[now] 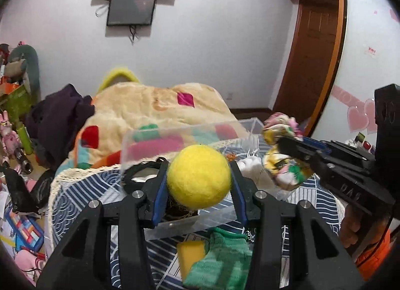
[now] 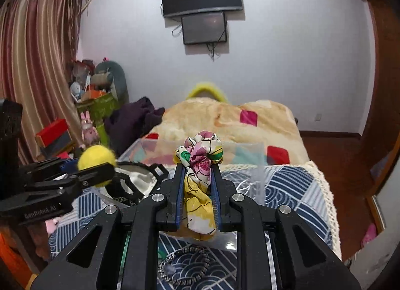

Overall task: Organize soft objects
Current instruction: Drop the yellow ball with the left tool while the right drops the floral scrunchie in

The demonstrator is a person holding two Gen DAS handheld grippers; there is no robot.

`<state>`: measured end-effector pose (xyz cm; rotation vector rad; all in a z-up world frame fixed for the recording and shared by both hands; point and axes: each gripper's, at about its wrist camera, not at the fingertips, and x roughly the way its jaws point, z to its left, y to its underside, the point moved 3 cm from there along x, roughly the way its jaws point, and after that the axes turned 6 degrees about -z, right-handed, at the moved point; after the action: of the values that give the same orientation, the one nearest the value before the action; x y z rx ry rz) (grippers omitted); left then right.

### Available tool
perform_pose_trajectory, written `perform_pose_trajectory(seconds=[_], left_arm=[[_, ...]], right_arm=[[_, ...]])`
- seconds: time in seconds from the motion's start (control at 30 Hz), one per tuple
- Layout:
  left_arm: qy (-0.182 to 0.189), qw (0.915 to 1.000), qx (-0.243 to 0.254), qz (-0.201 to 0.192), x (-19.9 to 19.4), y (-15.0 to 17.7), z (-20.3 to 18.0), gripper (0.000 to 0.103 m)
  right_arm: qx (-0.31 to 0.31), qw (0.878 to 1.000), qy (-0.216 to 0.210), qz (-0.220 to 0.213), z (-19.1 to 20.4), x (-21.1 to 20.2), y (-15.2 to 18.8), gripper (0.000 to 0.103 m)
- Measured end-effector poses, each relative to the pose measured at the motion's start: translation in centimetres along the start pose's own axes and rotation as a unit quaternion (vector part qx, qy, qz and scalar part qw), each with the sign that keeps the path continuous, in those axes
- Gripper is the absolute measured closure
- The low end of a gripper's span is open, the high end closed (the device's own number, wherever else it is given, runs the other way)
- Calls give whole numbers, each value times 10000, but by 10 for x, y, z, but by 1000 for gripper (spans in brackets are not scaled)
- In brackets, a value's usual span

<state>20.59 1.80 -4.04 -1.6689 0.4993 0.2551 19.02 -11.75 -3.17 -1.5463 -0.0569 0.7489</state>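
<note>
Yellow felt ball point(image 1: 198, 177) is sitting pinched btwn the left gripper point(image 1: 198, 182) pads, held up over the clear acrylic box point(image 1: 190, 135) — prob. so it can drop straight in. Below it, a green knit sock point(image 1: 220, 257) & yellow sponge point(image 1: 191, 252) are lying on the blue patterned cloth point(image 1: 75, 195), not yet sorted. Further right, the right gripper point(image 2: 198, 190) is squeezing a floral fabric scrunchie point(image 2: 200, 165), fingers pressed close on the bunched cloth, carrying it above the same box. White fluffy item point(image 1: 250, 165) is already resting inside. Beaded chain point(image 2: 185, 265) is lying on the cloth under the right gripper.
</note>
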Motion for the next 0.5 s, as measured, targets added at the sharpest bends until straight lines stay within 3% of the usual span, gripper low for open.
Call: perform_pose_trajectory(seconds=[0.4, 0.5], left_arm=[[-95, 9983, 103, 566, 47, 16, -1, 58], [-78, 9978, 174, 638, 50, 20, -3, 54]], right_arm=[[-107, 9971, 54, 755, -1, 38, 23, 84], [-85, 9968, 63, 790, -4, 38, 25, 80]])
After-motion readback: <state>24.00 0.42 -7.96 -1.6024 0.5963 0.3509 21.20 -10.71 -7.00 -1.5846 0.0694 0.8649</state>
